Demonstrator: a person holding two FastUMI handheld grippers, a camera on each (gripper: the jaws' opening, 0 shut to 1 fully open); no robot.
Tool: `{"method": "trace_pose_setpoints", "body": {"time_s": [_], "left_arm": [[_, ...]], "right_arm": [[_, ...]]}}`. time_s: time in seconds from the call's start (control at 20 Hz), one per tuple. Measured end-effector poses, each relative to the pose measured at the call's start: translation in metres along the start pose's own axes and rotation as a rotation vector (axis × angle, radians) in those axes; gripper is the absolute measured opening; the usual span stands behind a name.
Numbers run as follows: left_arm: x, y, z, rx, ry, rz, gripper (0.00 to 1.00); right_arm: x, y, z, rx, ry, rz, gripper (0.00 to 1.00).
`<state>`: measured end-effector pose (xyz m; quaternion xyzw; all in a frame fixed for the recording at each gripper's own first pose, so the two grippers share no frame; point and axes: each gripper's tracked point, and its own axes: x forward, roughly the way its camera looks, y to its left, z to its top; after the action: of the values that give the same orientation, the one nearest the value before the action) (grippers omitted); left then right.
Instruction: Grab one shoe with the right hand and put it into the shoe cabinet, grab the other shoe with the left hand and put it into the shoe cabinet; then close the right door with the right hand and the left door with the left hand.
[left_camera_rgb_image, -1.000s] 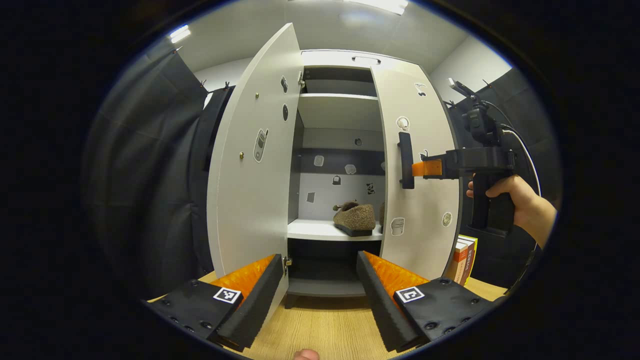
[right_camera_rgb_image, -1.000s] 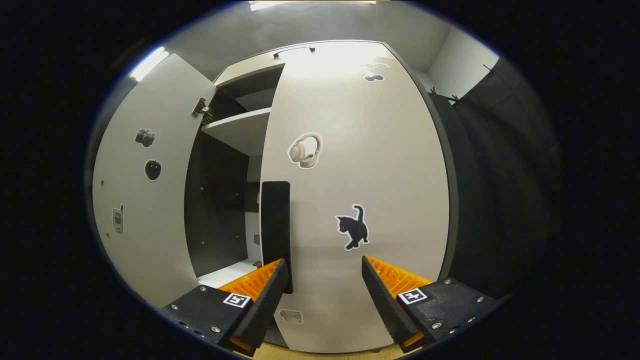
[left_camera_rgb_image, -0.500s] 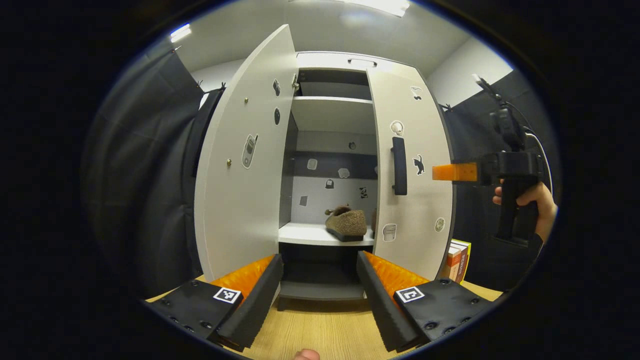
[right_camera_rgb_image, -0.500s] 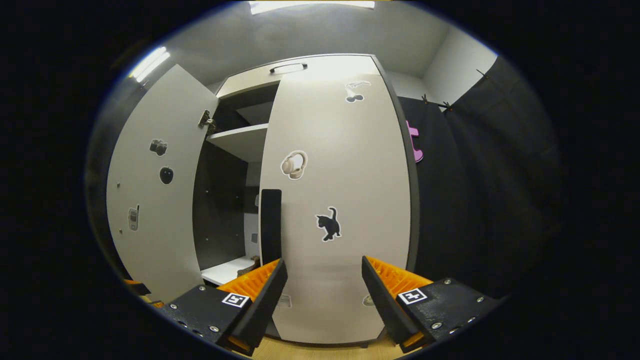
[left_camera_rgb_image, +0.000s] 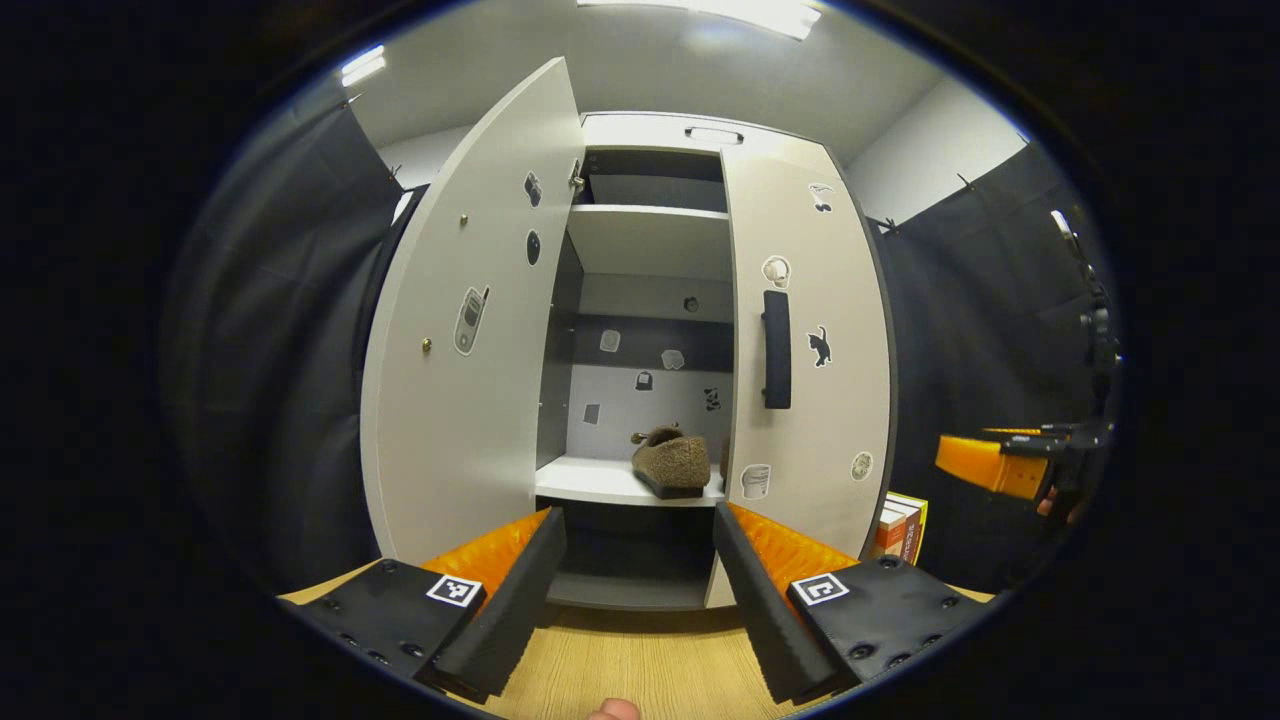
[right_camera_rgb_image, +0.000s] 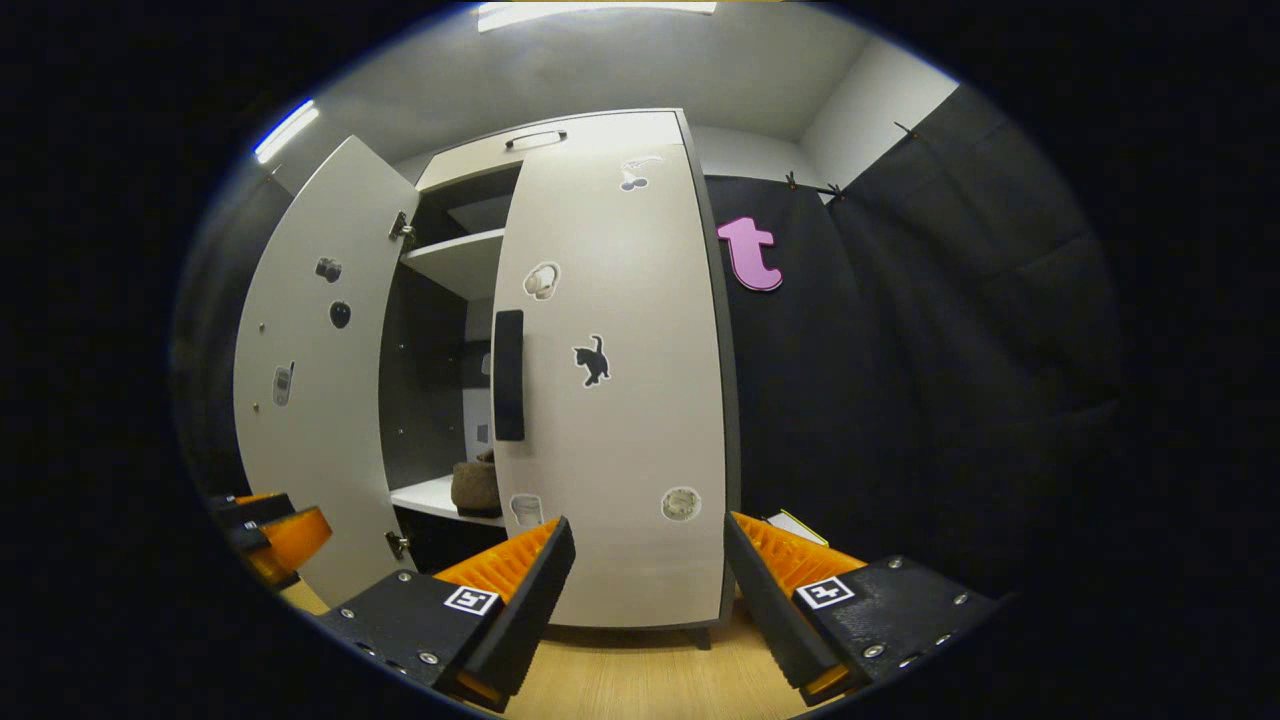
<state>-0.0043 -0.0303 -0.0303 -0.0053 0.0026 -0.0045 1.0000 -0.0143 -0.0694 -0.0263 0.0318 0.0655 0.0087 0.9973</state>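
We are facing the left door (left_camera_rgb_image: 455, 340), standing wide open just left of our left hand-held gripper (left_camera_rgb_image: 640, 560), jaws apart and empty; a shoe (left_camera_rgb_image: 672, 462) is sitting on the shelf (left_camera_rgb_image: 585, 482); the right door (right_camera_rgb_image: 615, 400) is looking shut, the right hand-held gripper (right_camera_rgb_image: 648, 580) open, empty.

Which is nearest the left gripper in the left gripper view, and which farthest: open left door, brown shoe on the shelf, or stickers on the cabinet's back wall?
From the left gripper, nearest first:
1. Left door, swung open toward the gripper, on the left.
2. Brown shoe, inside on the white shelf, right of centre.
3. Back-wall stickers, behind and above the shoe, deepest in.
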Motion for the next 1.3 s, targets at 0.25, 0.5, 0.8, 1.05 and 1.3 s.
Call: {"method": "trace_pose_setpoints", "body": {"time_s": [0.25,0.5,0.8,1.05,1.3], "left_arm": [[-0.008,0.004,0.008,-0.008,-0.019,0.019,0.94],[-0.031,0.051,0.044,-0.018,-0.095,0.132,0.97],[-0.044,0.142,0.099,0.015,-0.111,0.317,0.96],[-0.032,0.213,0.126,0.085,-0.142,0.432,0.93],[0.003,0.243,0.122,0.009,-0.109,0.412,0.96]], "right_arm": [[-0.025,0.0,-0.035,-0.029,0.046,-0.019,0.93],[-0.028,0.016,-0.033,-0.032,0.007,0.022,0.93],[-0.025,0.031,-0.033,-0.005,0.005,0.063,0.93],[-0.024,0.029,-0.029,-0.013,-0.004,0.056,0.93],[-0.024,0.018,-0.027,-0.02,-0.005,0.026,0.93]]}}
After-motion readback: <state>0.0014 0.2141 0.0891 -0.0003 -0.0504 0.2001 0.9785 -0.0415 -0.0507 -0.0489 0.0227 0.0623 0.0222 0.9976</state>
